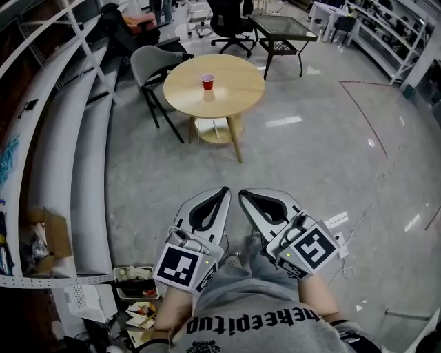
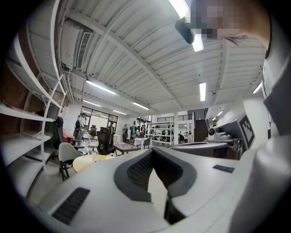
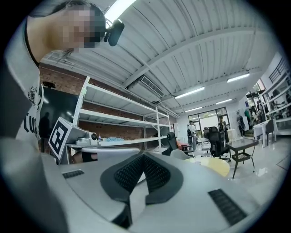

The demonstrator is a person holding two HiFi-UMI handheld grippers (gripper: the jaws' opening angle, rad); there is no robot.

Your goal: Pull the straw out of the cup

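A small red cup (image 1: 207, 81) stands near the middle of a round wooden table (image 1: 234, 93), far ahead of me across the floor. A thin pale straw (image 1: 199, 67) leans out of it toward the upper left. Both grippers are held low and close to my body, far from the table. The left gripper (image 1: 223, 192) is shut with nothing in it, and so is the right gripper (image 1: 243, 195) beside it. In the left gripper view the shut jaws (image 2: 152, 152) point toward the distant table (image 2: 88, 160). The right gripper view shows its jaws (image 3: 143, 156) closed and the table (image 3: 216, 166) far off.
A grey chair (image 1: 150, 65) stands at the table's left. A black side table (image 1: 282, 29) and an office chair (image 1: 231, 21) stand behind it. Long white shelves (image 1: 65, 138) run down the left. A cardboard box (image 1: 49, 234) and food trays (image 1: 134, 281) lie by my feet.
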